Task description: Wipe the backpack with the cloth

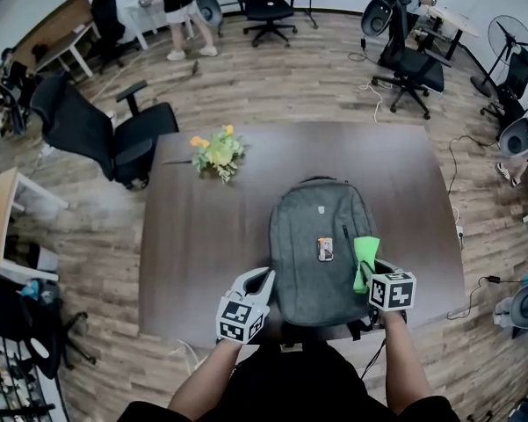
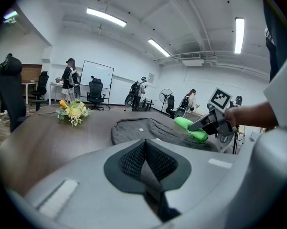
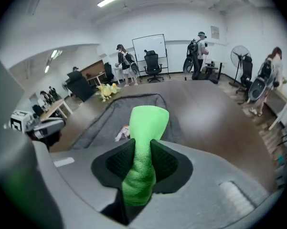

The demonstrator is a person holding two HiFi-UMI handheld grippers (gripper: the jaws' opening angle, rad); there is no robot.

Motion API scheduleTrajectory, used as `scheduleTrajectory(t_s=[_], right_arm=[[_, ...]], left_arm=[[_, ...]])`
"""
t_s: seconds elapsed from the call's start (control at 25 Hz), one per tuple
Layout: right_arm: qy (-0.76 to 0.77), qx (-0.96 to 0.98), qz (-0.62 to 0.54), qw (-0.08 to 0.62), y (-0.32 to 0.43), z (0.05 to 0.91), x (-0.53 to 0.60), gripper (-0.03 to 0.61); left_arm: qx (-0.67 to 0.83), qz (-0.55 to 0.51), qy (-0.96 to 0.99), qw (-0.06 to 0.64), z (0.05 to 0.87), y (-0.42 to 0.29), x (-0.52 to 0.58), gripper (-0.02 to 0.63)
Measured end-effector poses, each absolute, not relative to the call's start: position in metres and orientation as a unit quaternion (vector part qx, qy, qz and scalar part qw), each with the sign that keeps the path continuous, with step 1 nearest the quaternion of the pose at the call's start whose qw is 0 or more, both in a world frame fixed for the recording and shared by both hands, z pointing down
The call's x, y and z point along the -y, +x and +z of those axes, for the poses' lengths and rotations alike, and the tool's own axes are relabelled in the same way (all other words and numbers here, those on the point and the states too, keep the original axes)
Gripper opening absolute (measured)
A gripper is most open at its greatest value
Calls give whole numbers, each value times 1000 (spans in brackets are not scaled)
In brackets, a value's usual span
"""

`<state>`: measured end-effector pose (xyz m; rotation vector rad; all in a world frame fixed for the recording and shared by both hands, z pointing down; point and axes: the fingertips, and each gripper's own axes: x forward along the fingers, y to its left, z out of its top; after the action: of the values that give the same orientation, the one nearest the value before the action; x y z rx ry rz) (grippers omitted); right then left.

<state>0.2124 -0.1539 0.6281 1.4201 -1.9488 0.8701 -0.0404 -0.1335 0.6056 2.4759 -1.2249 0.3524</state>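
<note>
Evidently soft and light, bright green fuzzy cloth (image 3: 148,120): pinched mid-length between the jaws of right gripper (image 3: 142,160), loose end standing beyond the tips. Likely to bunch, so best gripped by the middle, as now. Just ahead of those jaws, lying flat: grey woven fabric backpack (image 1: 312,214), limp, probably sliding under rubbing. Left gripper (image 2: 144,162) pressed together on nothing, backpack ahead-right of its tips.

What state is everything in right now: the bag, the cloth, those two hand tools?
backpack, lying flat on the table
cloth, bunched, clamped by the right gripper
right gripper, fingers shut on the cloth
left gripper, fingers together, empty
flowers, resting on the table beyond the backpack
</note>
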Motion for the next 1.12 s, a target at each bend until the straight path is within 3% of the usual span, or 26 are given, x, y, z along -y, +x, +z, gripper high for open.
scheduleTrajectory(t_s=[0.2, 0.64, 1.12], right_arm=[[449, 760, 390, 261, 148, 627, 130, 100], [324, 772, 457, 301, 38, 643, 92, 98], [332, 761, 424, 362, 46, 658, 84, 100]], left_arm=[[430, 128, 876, 177, 607, -41, 127, 20], [436, 127, 873, 180, 606, -55, 115, 20], [443, 128, 868, 183, 610, -69, 111, 20]])
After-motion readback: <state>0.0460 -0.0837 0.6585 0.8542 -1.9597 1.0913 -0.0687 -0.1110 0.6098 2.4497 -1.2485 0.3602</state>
